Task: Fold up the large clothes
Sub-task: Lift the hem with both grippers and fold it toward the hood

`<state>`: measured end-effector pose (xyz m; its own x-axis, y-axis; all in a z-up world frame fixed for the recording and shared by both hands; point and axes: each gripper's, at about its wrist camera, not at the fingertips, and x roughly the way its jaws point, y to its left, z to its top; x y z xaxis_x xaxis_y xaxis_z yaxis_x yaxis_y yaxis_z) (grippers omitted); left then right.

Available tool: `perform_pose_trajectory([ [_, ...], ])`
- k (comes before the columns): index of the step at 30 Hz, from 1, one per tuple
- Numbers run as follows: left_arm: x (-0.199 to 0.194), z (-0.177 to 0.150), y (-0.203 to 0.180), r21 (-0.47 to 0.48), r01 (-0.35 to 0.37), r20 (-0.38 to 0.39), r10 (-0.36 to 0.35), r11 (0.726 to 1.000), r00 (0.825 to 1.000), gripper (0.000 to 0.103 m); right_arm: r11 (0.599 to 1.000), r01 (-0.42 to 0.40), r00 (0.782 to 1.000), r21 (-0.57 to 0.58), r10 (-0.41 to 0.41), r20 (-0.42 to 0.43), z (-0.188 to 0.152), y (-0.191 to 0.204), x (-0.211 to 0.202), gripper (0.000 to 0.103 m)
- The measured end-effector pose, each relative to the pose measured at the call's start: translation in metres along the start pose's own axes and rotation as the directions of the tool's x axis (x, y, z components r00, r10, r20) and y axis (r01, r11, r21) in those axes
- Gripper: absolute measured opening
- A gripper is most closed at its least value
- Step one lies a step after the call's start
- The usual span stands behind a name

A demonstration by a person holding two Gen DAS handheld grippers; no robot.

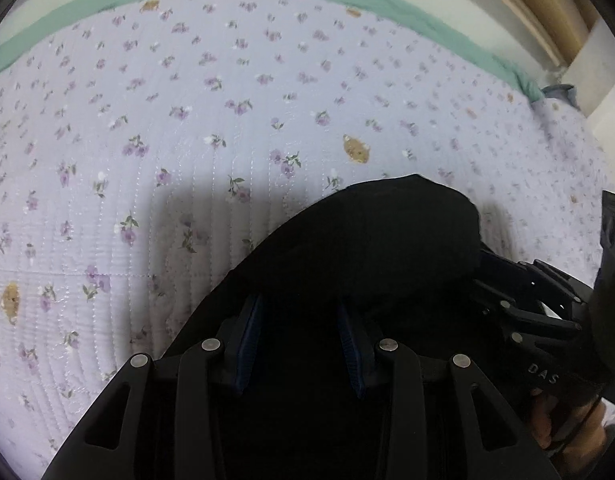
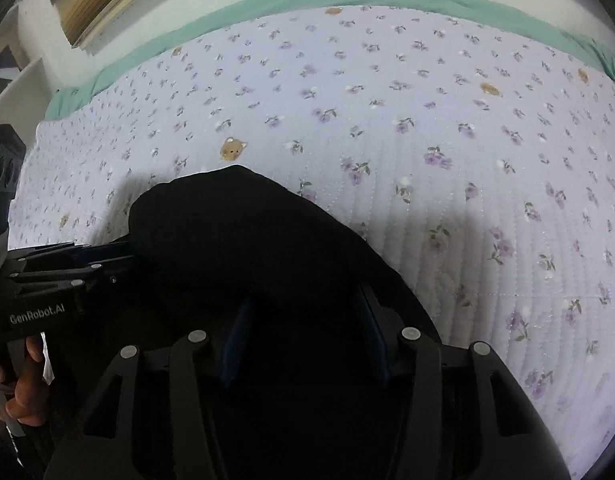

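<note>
From the left wrist, the left gripper point(image 1: 299, 344) pinches a bunched edge of the black garment point(image 1: 371, 236) over the floral quilt point(image 1: 187, 120); a loose bite could let it slip. From the right wrist, the right gripper point(image 2: 303, 340) stands partly open around the dark, featureless, humped cloth, whose fold could sag.

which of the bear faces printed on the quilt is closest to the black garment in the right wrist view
The bear face just above the black garment's top edge. The other bears sit far off, near the quilt's green border or its edges.
</note>
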<state>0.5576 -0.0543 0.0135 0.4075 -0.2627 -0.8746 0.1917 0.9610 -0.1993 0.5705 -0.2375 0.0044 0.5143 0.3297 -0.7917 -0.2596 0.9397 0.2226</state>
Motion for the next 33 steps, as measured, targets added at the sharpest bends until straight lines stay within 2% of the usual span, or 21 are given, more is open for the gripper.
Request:
perform_pose_trajectory([
  [3, -0.036, -0.01, 0.003, 0.015, 0.035, 0.043, -0.036, 0.999, 0.998, 0.038, 1.0, 0.021, 1.0, 0.004, -0.021, 0.002, 0.006, 0.002, -0.032, 0.053],
  [6, -0.078, -0.024, 0.006, 0.046, 0.08, 0.087, -0.084, 0.996, 0.993, 0.038, 0.999, -0.041, 0.997, 0.022, 0.04, 0.065, -0.008, -0.004, -0.087, 0.053],
  [8, -0.097, -0.037, 0.012, 0.036, 0.132, 0.099, -0.135, 0.991, 0.986, 0.038, 0.999, -0.036, 0.997, 0.021, 0.035, 0.064, -0.021, -0.008, -0.114, 0.054],
  [11, -0.091, -0.048, 0.024, -0.044, 0.204, 0.061, -0.202, 0.978, 0.978, 0.038, 1.0, 0.003, 1.0, -0.001, -0.003, 0.011, -0.043, -0.012, -0.126, 0.054],
  [14, -0.051, -0.062, 0.04, -0.149, 0.239, -0.053, -0.249, 0.96, 0.967, 0.038, 0.999, 0.041, 0.998, -0.035, -0.042, -0.047, -0.065, -0.016, -0.111, 0.037],
  [15, -0.038, -0.065, 0.048, -0.194, 0.257, -0.069, -0.275, 0.947, 0.959, 0.038, 0.999, 0.045, 0.996, -0.03, -0.047, -0.072, -0.071, -0.019, -0.1, 0.035],
  [17, -0.026, -0.071, 0.059, -0.245, 0.295, -0.063, -0.319, 0.924, 0.946, 0.038, 1.0, 0.015, 0.994, 0.016, -0.013, -0.111, -0.082, -0.032, -0.086, 0.035],
  [18, -0.024, -0.071, 0.061, -0.246, 0.299, -0.063, -0.323, 0.922, 0.944, 0.037, 0.999, -0.005, 0.993, 0.053, 0.011, -0.116, -0.085, -0.039, -0.08, 0.033],
  [24, -0.042, -0.071, 0.047, -0.134, 0.274, -0.052, -0.283, 0.952, 0.958, 0.037, 0.994, -0.06, 0.993, 0.095, 0.069, -0.095, -0.088, -0.053, -0.084, 0.034],
  [29, -0.097, -0.054, 0.03, 0.032, 0.251, 0.017, -0.252, 0.967, 0.968, 0.038, 0.985, -0.132, 0.988, 0.109, 0.14, -0.069, -0.077, -0.068, -0.115, 0.039],
  [31, -0.109, -0.038, 0.026, 0.076, 0.239, 0.024, -0.241, 0.968, 0.97, 0.046, 0.988, -0.14, 0.989, 0.068, 0.142, -0.038, -0.063, -0.07, -0.132, 0.045],
  [32, -0.113, -0.027, 0.026, 0.09, 0.239, 0.029, -0.242, 0.967, 0.97, 0.055, 0.99, -0.135, 0.99, 0.041, 0.136, -0.027, -0.056, -0.075, -0.14, 0.056],
  [33, -0.115, -0.014, 0.025, 0.103, 0.236, 0.041, -0.241, 0.966, 0.97, 0.059, 0.992, -0.127, 0.992, 0.012, 0.127, -0.02, -0.046, -0.075, -0.142, 0.065],
])
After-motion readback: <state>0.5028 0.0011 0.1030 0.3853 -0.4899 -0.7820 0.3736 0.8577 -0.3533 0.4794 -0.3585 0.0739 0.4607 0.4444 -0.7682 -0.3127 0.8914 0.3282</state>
